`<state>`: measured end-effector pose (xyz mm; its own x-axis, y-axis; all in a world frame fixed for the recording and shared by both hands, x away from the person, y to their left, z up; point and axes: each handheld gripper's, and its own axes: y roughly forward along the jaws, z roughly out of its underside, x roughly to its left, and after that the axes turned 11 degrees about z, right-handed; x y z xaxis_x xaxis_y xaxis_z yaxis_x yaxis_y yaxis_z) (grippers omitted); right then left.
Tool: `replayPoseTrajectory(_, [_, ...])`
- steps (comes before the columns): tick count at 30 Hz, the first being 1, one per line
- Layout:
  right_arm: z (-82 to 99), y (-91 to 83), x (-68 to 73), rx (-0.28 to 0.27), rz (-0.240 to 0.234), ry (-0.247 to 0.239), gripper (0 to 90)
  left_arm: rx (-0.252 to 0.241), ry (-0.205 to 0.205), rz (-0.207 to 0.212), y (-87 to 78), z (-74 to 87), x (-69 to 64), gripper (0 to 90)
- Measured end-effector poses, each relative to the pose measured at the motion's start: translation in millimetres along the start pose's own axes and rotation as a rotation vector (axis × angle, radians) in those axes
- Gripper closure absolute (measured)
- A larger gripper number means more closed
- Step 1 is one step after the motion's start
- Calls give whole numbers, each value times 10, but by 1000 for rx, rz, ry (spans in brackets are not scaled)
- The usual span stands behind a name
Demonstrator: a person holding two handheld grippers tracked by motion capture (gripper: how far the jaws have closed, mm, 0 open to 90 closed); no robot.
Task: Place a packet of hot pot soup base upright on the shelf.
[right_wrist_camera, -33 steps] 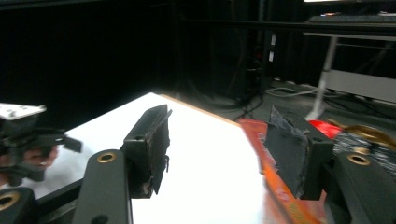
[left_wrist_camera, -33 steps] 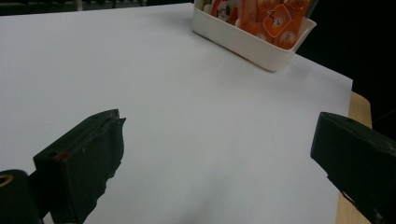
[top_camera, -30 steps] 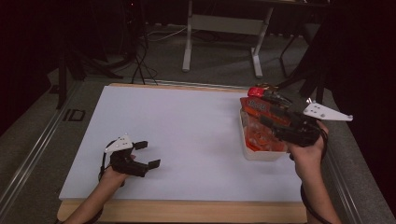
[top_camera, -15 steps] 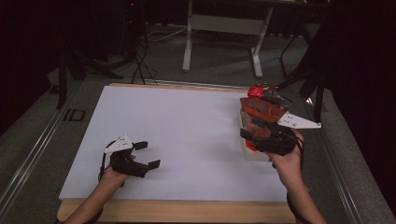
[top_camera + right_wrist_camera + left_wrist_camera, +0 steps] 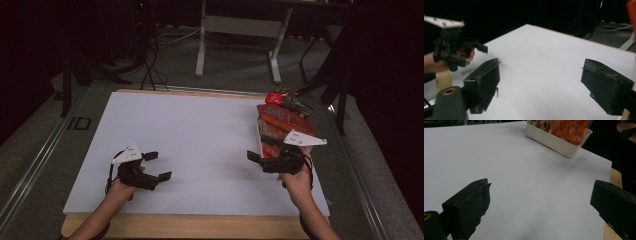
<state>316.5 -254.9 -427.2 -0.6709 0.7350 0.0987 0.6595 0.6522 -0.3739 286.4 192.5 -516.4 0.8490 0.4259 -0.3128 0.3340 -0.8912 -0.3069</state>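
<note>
In the left gripper view we see the two black jaws of our left gripper set wide apart at the lower corners of the frame, with bare white tabletop between them and nothing held. From the high view the left gripper sits in the lower left of the frame, low over the wide white rectangular table sheet, its jaws pointing toward the right of the picture, our left hand wrapped round its body and the grey three-cornered plate on top.

In the right gripper view the jaws of our right gripper likewise stand far apart, one at lower left and one at lower right, empty, with plain white surface between. In the high view the right gripper lies at the right of centre, jaws pointing toward the left of the frame, held by our right hand, which comes up from the bottom edge.

Just behind the right gripper, along the right edge of the table sheet, stands a white rectangular plastic tub packed with orange and red snack packets; a red and dark item lies on top at its far end, too small for us to identify. In the left gripper view the tub sits at the upper right, near the sheet's corner, packets upright inside.

A light wooden table edge borders the sheet along the bottom of the high view.
</note>
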Motion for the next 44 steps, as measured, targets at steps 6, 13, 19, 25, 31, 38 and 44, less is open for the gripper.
replayPoseTrajectory(6, [110,77,37,35,-26,-43,139,3,5,-1,0,3,-3,27])
replayPoseTrajectory(13, [236,140,40,90,-33,-55,139,3,6,0,1,5,-4,27])
replayPoseTrajectory(19, [348,209,43,128,-21,-76,139,2,10,-1,-1,4,4,26])
replayPoseTrajectory(25, [452,293,45,171,-23,-87,139,-11,6,-3,-27,7,15,27])
replayPoseTrajectory(31, [553,369,30,216,-27,-91,139,6,21,-6,-5,21,0,26])
replayPoseTrajectory(38, [583,398,11,233,-23,-122,139,10,21,-1,0,32,5,27])
replayPoseTrajectory(44, [596,409,-9,231,-32,-121,140,-1,2,10,3,44,16,27])
